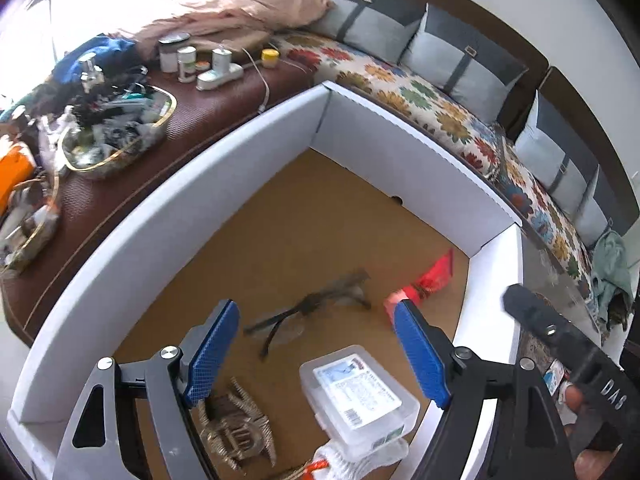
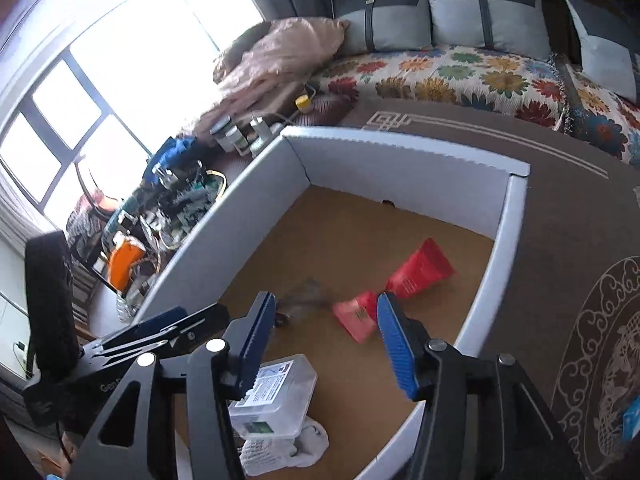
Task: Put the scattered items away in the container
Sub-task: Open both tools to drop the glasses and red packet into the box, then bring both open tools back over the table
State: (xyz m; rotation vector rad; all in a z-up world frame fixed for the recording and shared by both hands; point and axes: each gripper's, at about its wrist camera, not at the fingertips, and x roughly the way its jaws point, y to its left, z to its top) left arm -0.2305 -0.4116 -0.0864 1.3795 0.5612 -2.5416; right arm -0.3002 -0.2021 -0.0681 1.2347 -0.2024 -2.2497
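Observation:
A white cardboard box [image 1: 172,216] [image 2: 224,236] with a brown floor holds the tidied items. Inside lie dark-framed glasses [image 1: 308,312] [image 2: 300,300], a red tube [image 1: 432,276] [image 2: 420,272], a clear plastic case [image 1: 356,396] [image 2: 280,392], a white sock [image 1: 348,464] [image 2: 280,448] and a spiky hair claw [image 1: 236,424]. My left gripper [image 1: 320,352] hovers open over the box with nothing between its blue pads. My right gripper [image 2: 328,340] is also open and empty above the box's near side. The other gripper's black body shows at each view's edge.
A brown bench [image 1: 224,92] left of the box carries gold-rimmed trays [image 1: 120,128] of clutter, jars [image 1: 180,56] and a cable. A floral sofa [image 1: 420,92] with grey cushions lies behind. A patterned brown cloth [image 2: 560,208] covers the table right of the box. A blue item [image 2: 632,420] lies there.

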